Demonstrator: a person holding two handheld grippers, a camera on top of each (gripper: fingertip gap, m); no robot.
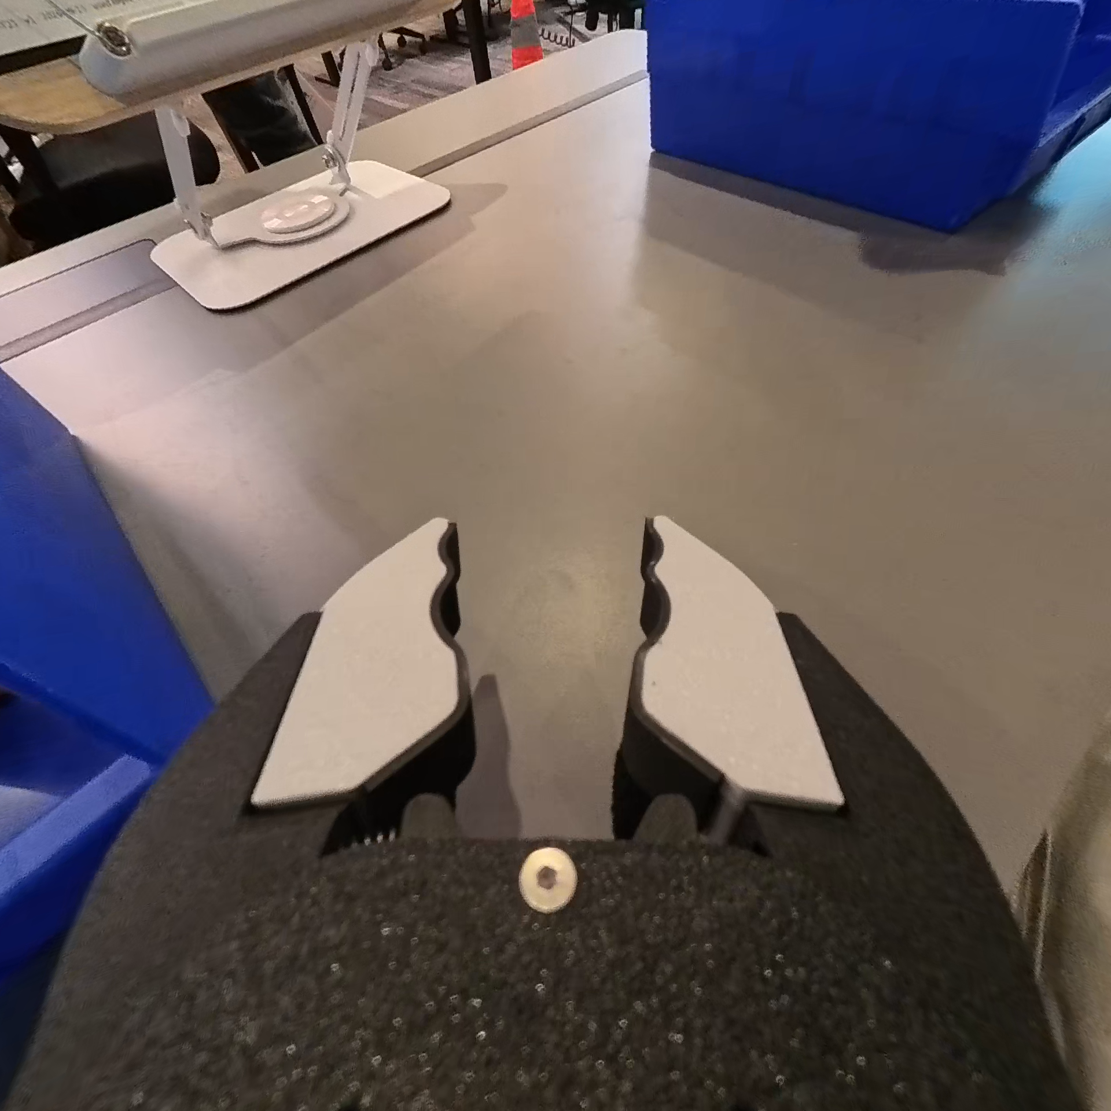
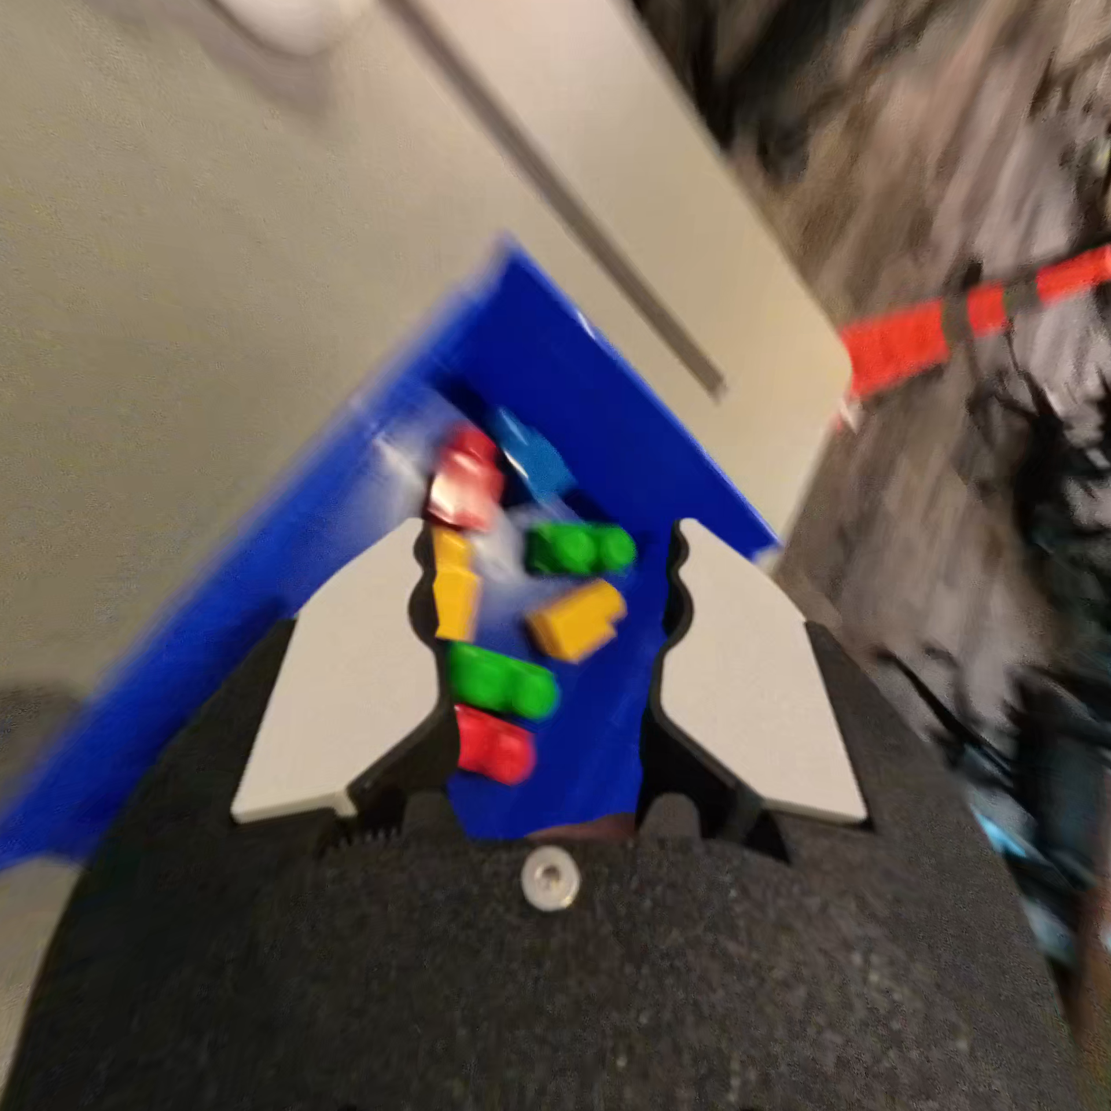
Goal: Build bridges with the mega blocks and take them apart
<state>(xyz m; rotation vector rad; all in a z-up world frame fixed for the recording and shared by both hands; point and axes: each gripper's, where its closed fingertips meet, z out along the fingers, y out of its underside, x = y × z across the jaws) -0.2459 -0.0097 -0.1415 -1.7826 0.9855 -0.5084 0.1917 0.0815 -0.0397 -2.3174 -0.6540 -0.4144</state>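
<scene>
In the right wrist view, my right gripper is open and empty above a blue bin. The bin holds several loose blocks: a red one, a blue one, two green ones, two yellow ones and another red one. This view is blurred by motion. In the left wrist view, my left gripper is open and empty over the bare grey table. No blocks show in that view.
In the left wrist view a blue bin stands at the far right and another blue bin at the near left. A white stand stands at the far left of the table. An orange cone is beyond the table.
</scene>
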